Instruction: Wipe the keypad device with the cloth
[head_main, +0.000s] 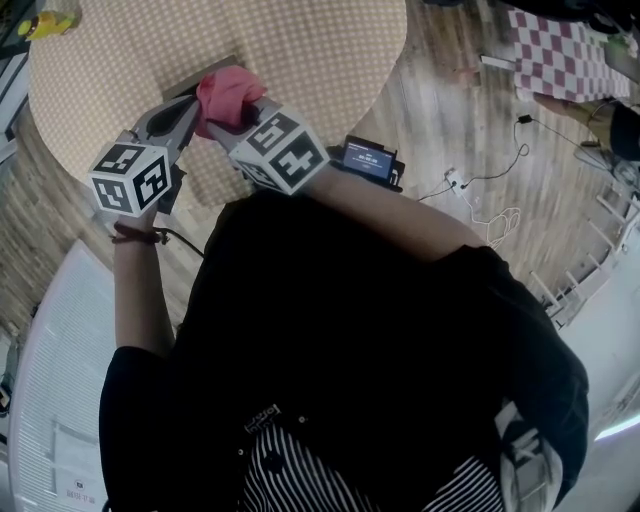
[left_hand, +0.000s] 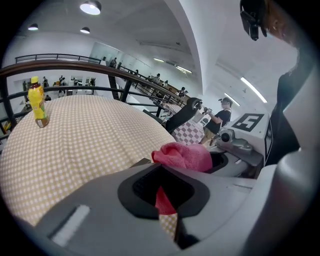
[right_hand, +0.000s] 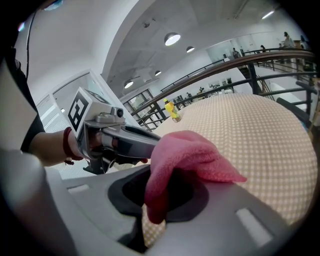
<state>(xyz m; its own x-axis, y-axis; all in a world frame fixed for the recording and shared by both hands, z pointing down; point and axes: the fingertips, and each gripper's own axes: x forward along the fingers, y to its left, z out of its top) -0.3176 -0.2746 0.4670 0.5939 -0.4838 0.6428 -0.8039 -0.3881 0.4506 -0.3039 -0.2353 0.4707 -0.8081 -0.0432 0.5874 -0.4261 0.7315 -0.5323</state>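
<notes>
I judge the pink terry cloth (right_hand: 192, 152) soft and limp. My right hand-held gripper (right_hand: 161, 200) pinches its bunched middle, and my left hand-held gripper (left_hand: 164, 194) is closed just beside it.

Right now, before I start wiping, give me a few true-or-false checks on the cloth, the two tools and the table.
1. The right tool is gripping the pink cloth. True.
2. The yellow bottle is lying on its side. False: it stands upright near the far edge of the table.
3. The tablecloth is plain white. False: it has a fine beige and white check.
4. The left tool is right beside the right one, with its tip at the cloth. True.
</notes>
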